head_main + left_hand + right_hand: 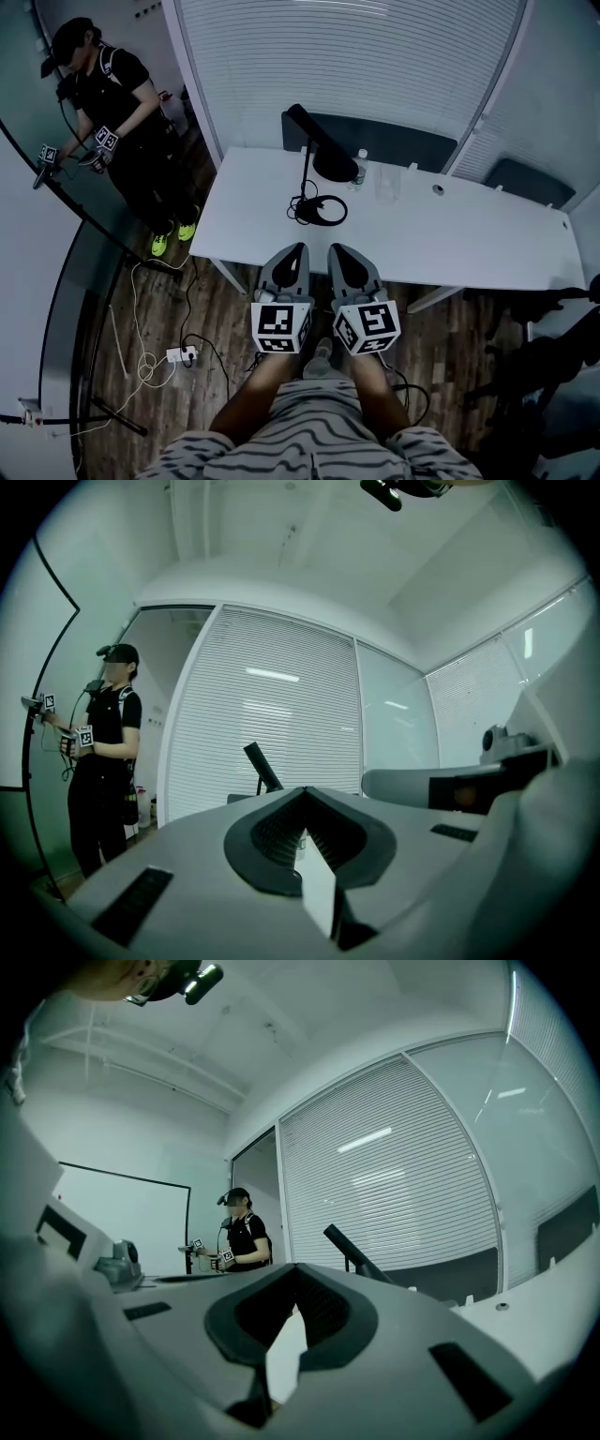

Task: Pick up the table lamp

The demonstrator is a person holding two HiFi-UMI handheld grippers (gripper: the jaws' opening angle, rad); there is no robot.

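Table lamp (pixel 315 136) being faced by closed jaws.
The left gripper (pixel 292 249) and right gripper (pixel 343 249) are being held side by side at the near edge of the white table (pixel 469 234), jaws pressed together on nothing; the table lamp is standing farther in.

The table lamp (pixel 323 150) stands on a white table (pixel 469 239).

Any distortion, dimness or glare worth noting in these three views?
Head view: dim and bluish, only the white table bright. Left gripper view: fisheye circle with black corners, blinds bowed. Right gripper view: same fisheye, light streaks reflected on the blinds.
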